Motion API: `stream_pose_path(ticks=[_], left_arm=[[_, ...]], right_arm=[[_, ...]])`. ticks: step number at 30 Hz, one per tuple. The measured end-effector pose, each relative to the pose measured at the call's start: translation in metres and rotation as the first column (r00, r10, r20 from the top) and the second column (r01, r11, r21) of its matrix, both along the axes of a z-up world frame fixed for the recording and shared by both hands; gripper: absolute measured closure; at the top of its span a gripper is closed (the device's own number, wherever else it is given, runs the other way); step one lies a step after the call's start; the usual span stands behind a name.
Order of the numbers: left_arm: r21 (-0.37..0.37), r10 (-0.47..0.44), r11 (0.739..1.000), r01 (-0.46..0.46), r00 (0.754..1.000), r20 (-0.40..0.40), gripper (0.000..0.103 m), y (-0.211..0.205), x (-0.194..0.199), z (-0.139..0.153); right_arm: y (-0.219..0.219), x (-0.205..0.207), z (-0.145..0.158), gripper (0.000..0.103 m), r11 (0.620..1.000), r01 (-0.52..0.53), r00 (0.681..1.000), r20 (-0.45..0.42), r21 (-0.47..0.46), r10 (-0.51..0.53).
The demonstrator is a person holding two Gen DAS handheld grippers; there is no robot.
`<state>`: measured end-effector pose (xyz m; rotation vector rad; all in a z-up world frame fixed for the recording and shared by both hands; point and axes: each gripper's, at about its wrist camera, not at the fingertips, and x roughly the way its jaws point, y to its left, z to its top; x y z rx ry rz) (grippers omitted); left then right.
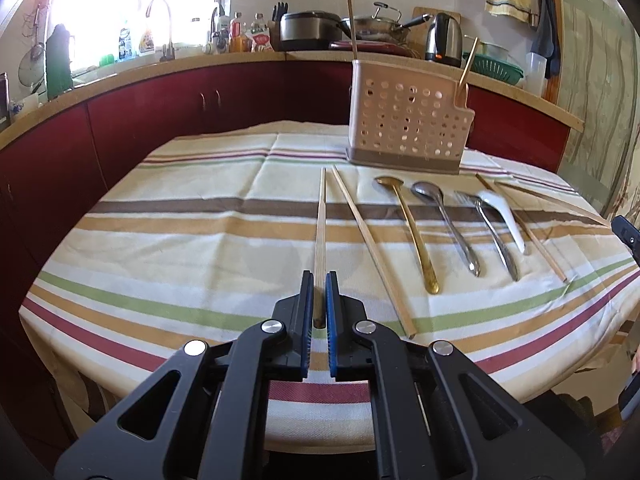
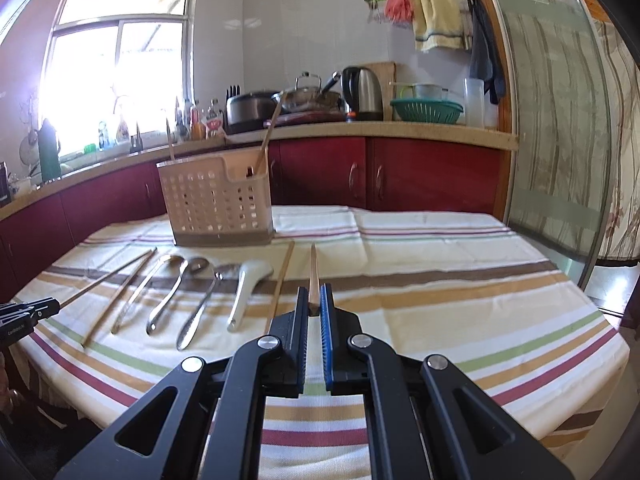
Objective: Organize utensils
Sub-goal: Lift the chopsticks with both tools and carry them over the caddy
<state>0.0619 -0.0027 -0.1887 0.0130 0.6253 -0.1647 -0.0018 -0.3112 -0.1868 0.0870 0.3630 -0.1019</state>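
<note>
Table [image 1: 568, 360] is covered by a striped tablecloth [image 1: 180, 240] in cream, brown, tan, green and maroon bands; fold creases are visible.

A perforated beige utensil holder [image 1: 404, 120] is stood upright at the far side of the cloth.

In front of it a row of utensils is laid lengthwise, handles toward the near edge. As seen in the left wrist view, left to right: a wooden chopstick [image 1: 372, 256], a gold spoon [image 1: 412, 232], a steel spoon [image 1: 452, 228], a steel fork [image 1: 496, 236], a white ceramic spoon [image 1: 506, 216] overlapping the fork's head, and a further chopstick [image 1: 532, 236].
</note>
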Motion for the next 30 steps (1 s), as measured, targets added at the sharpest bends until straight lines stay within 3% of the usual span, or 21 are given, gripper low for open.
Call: stream_pose_path(ticks=[18,30], left_arm=[[-0.031,0.007,1.0,-0.005,0.998,0.062,0.096,0.01,-0.01,0.038],[-0.045,-0.016,0.999,0.022,0.992,0.124,0.096,0.004,-0.015,0.081]], right_arm=[[0.006,-0.01,0.028,0.096,1.0,-0.016,0.996,0.089,-0.01,0.017],[0.009,-0.011,0.057,0.096,0.999,-0.033,0.989,0.143,-0.003,0.033]])
